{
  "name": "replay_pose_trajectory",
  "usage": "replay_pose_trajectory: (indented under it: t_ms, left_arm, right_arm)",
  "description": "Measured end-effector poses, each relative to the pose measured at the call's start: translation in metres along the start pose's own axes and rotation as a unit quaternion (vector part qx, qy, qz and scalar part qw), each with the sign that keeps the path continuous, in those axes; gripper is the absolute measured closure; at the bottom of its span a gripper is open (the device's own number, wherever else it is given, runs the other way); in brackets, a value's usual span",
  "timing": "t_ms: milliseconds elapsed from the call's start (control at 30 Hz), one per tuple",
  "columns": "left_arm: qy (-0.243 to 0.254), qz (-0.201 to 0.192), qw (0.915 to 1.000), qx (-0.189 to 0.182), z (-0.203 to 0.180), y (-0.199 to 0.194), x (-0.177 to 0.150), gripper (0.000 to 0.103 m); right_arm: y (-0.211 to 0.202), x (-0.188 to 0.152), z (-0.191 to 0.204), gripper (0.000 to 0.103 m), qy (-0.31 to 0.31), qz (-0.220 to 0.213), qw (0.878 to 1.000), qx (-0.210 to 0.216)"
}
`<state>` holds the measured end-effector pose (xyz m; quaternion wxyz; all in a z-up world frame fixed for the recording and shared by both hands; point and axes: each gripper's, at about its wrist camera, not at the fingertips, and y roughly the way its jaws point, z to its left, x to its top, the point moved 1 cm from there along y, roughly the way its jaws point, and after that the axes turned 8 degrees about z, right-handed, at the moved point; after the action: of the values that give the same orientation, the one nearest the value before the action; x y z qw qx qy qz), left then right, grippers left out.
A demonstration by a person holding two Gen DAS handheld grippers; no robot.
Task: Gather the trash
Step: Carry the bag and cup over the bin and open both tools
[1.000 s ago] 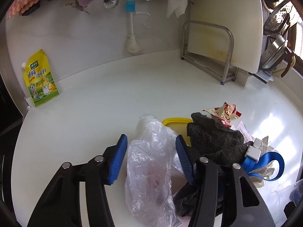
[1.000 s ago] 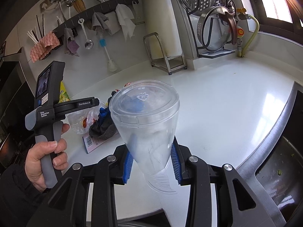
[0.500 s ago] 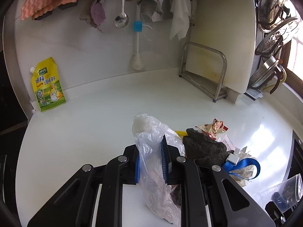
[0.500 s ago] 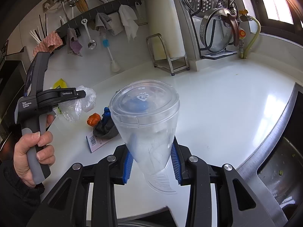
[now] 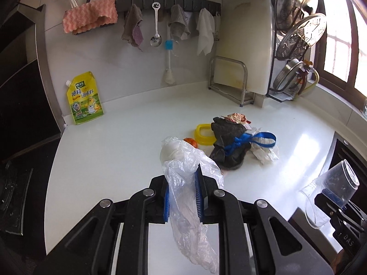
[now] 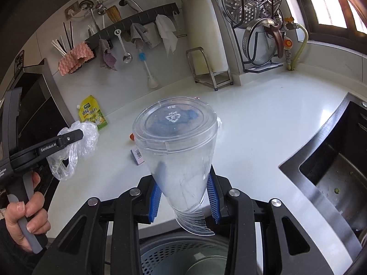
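My left gripper (image 5: pixel 182 197) clamped on a clear bag (image 5: pixel 190 181) lifted off the counter (image 5: pixel 119 151), my right gripper (image 6: pixel 184 200) clamped on a plastic cup (image 6: pixel 177 146) over a perforated bin (image 6: pixel 183 254), remaining trash pile (image 5: pixel 231 142) mid-counter

yellow pouch (image 5: pixel 84 98), pink cloth (image 5: pixel 89 15), blue strap (image 5: pixel 252 138), clear bag (image 5: pixel 188 174).

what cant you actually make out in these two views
- Left wrist view: whatever lies under the dark cloth, covered by the cloth and blue strap.
- Left wrist view: contents of the plastic bag, clouded by crumpled film.
- Right wrist view: the trash pile, hidden behind the plastic cup.
- Right wrist view: bin, cut off by the bottom edge.
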<state>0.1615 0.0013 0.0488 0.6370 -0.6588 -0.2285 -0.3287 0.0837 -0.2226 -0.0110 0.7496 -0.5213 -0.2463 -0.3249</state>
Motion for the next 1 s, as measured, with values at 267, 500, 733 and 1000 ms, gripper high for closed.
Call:
replay_pose_trajectory:
  t_ms: [267, 500, 733, 1000]
  left_arm:
    - [0.025, 0.008, 0.9995, -0.015, -0.015, -0.054, -0.078, 0.086]
    - [0.03, 0.019, 0.9983, -0.047, -0.034, -0.071, -0.129, 0.086]
    - [0.05, 0.054, 0.995, -0.067, -0.061, -0.056, -0.166, 0.086]
    - [0.061, 0.091, 0.9914, -0.071, -0.078, -0.028, -0.189, 0.086]
  right_arm:
    - [-0.039, -0.07, 0.026, 0.069, -0.016, 0.029, 0.999, -0.016]
    - [-0.061, -0.126, 0.017, 0.069, -0.012, 0.063, 0.997, -0.037]
    - [-0.067, -0.15, 0.007, 0.068, -0.005, 0.076, 0.995, -0.057]
    - [-0.055, -0.163, -0.006, 0.068, 0.004, 0.1, 0.993, -0.055]
